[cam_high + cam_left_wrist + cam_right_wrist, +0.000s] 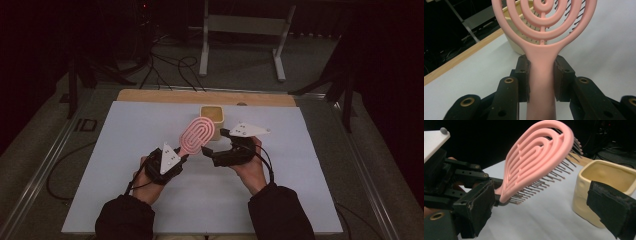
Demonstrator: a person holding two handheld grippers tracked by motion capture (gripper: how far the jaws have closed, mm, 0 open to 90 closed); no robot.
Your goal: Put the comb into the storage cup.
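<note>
The left gripper (181,158) holds a pink plastic hairbrush with a looped, open head (197,136) up over the table, in the middle of the high view.

Its two black jaws are squeezed tight on the pink handle, and the head leans up toward the small cream square cup (212,115) just behind it. The right gripper (212,156) sits close by with its jaws wide apart and nothing between them. The handle is smooth, so I think the brush could slip or twist if the squeeze gets weak. The dark bristles could also bump the cup and tip it, since they are so near. The white table top (125,150) has lots of open room at the left and right of the frame, far from the wooden edge (150,95) at the top.
</note>
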